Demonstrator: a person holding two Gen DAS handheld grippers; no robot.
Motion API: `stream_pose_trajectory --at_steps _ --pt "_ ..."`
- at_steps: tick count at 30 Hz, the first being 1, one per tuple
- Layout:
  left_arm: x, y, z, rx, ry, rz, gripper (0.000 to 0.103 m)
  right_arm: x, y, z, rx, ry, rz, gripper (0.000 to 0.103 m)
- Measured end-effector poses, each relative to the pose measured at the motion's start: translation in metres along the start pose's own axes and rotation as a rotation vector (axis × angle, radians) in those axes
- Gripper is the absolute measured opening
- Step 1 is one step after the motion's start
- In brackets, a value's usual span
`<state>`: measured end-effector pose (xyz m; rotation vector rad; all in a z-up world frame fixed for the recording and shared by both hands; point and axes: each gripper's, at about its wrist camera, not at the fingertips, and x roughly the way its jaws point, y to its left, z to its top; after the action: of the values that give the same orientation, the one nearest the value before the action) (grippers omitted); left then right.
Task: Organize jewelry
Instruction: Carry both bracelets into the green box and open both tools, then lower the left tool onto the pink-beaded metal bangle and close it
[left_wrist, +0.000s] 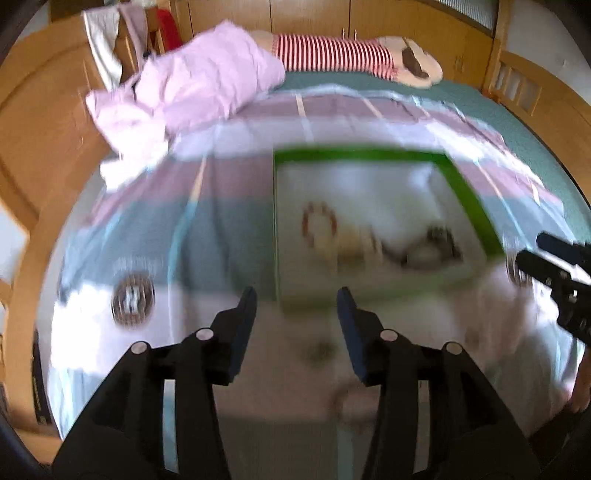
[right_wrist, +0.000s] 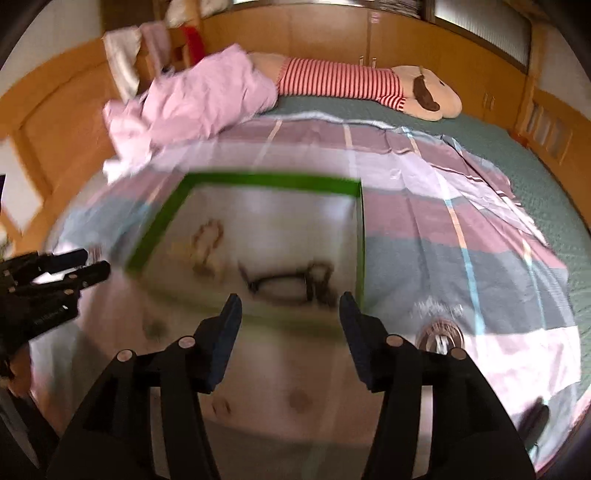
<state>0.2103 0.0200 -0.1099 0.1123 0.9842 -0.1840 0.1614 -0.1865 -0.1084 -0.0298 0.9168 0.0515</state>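
Observation:
A green-rimmed open box (left_wrist: 469, 195) lies on the bed; it also shows in the right wrist view (right_wrist: 266, 181). Blurred jewelry lies inside it: a reddish bead ring (left_wrist: 319, 225) and a dark chain piece (left_wrist: 439, 242), seen from the right as a brown loop (right_wrist: 208, 243) and a dark necklace (right_wrist: 291, 282). A round patterned bracelet (left_wrist: 132, 297) lies on the cover left of the box. A shiny round piece (right_wrist: 439, 338) lies right of the box. My left gripper (left_wrist: 297, 306) is open and empty before the box. My right gripper (right_wrist: 290, 312) is open and empty at the box's near edge.
The bed has a plaid cover (right_wrist: 424, 206), a pink pillow (left_wrist: 207, 81) and a striped plush toy (right_wrist: 369, 86) at the far side. Wooden cabinets (left_wrist: 44, 122) surround the bed. Small blurred items lie on the cover near the grippers (right_wrist: 297, 400).

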Motion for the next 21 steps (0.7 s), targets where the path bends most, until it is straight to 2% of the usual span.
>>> stream_pose_trajectory --at_steps 3,6,9,12,15,21 --pt "0.012 0.008 -0.039 -0.044 0.039 0.02 0.046 0.027 0.0 -0.034 0.018 0.129 -0.026 0.054" --pt "0.03 0.006 -0.068 -0.069 0.096 0.051 0.046 0.051 -0.002 -0.048 0.07 0.232 -0.011 0.054" --pt "0.039 -0.004 -0.079 -0.056 0.129 0.046 0.048 0.056 0.005 -0.046 0.052 0.216 -0.034 0.054" --pt "0.038 -0.018 -0.079 -0.005 0.116 0.014 0.069 0.061 0.008 -0.047 0.041 0.215 -0.056 0.054" --pt "0.036 -0.033 -0.081 0.06 0.109 -0.004 0.072 0.067 0.003 -0.048 0.067 0.24 -0.057 0.054" --pt "0.048 -0.046 -0.088 0.098 0.145 0.002 0.08 0.07 -0.008 -0.049 0.128 0.245 -0.052 0.055"
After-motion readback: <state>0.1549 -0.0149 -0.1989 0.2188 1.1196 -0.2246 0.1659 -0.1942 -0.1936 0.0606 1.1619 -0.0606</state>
